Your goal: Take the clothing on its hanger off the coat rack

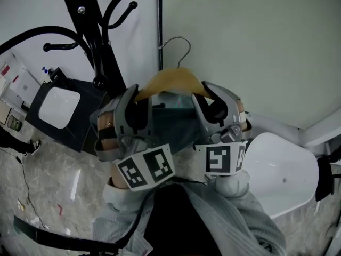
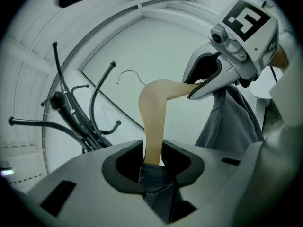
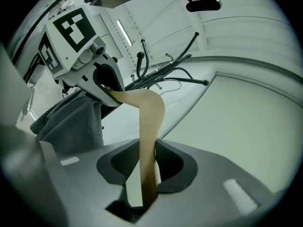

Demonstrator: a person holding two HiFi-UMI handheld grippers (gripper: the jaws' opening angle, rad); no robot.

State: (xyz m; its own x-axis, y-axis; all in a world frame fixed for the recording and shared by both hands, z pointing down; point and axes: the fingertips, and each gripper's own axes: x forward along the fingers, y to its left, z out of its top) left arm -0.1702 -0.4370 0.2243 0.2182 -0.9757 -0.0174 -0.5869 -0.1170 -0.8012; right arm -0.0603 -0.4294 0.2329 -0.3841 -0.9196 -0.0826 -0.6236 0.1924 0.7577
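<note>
Wooden hanger (image 1: 171, 78) bearing a grey garment (image 1: 171, 122), held between two grippers. The left gripper (image 2: 153, 161) is clamped on one hanger arm along with a fold of cloth, and the right gripper (image 3: 147, 171) on the bare wood of the other. The wire hook (image 1: 180, 42) appears clear of the black coat rack (image 1: 101, 52) but lies near its prongs. Risks: the hook may snag a prong, an uneven pull may twist the hanger, and the garment may slide off.

The right hand-held gripper (image 3: 147, 171) clamps one arm of the wooden hanger (image 3: 151, 119). The left hand-held gripper (image 3: 109, 86) grips the other arm above grey clothing (image 3: 71, 124), with the coat rack (image 3: 165, 72) behind.
</note>
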